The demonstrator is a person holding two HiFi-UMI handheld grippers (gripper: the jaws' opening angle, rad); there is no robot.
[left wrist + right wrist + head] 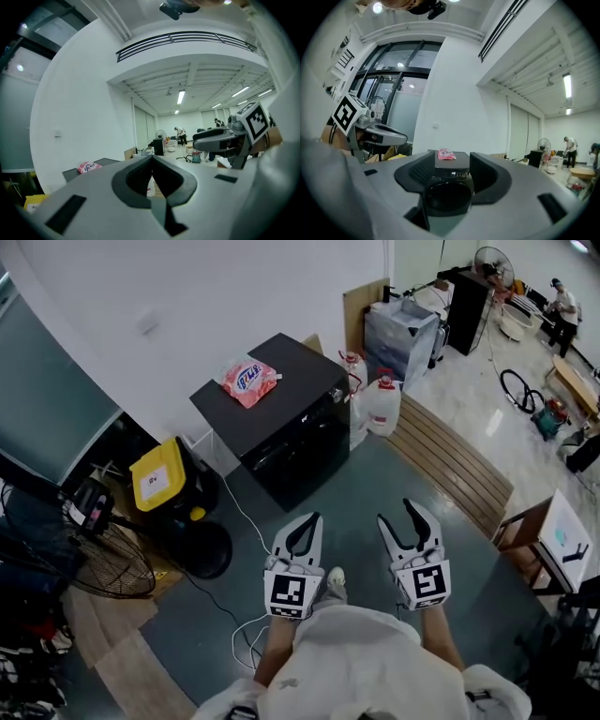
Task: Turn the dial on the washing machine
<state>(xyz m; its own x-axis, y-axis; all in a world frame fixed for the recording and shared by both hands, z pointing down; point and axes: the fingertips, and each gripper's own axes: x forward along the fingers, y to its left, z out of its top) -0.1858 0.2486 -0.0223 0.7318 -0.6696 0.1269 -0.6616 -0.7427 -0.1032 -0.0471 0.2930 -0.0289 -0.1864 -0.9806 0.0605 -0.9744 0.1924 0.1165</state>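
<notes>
the black washing machine [292, 442] stands at the middle of the room's far side, its back near the white wall, upright and boxy, with its front and round door facing near and slightly right, towards the person. in the right gripper view a strip of controls runs along the top of that front with a tiny lit mark, too small to read; the dial itself cannot be picked out. a pink detergent bag [249, 381] lies on the machine's top, with blue lettering that cannot be read. left of the machine sits a yellow-lidded bin [157, 476] with a white label, also unreadable. clear jugs with red caps [382, 405] stand just right of the machine. the left gripper [307, 521] has its jaw tips together with nothing held. the right gripper [398, 514] has its jaws partly apart and empty, with the far-off machine framed between them. both grippers hover well short of the machine, and each carries a black-and-white marker cube.
</notes>
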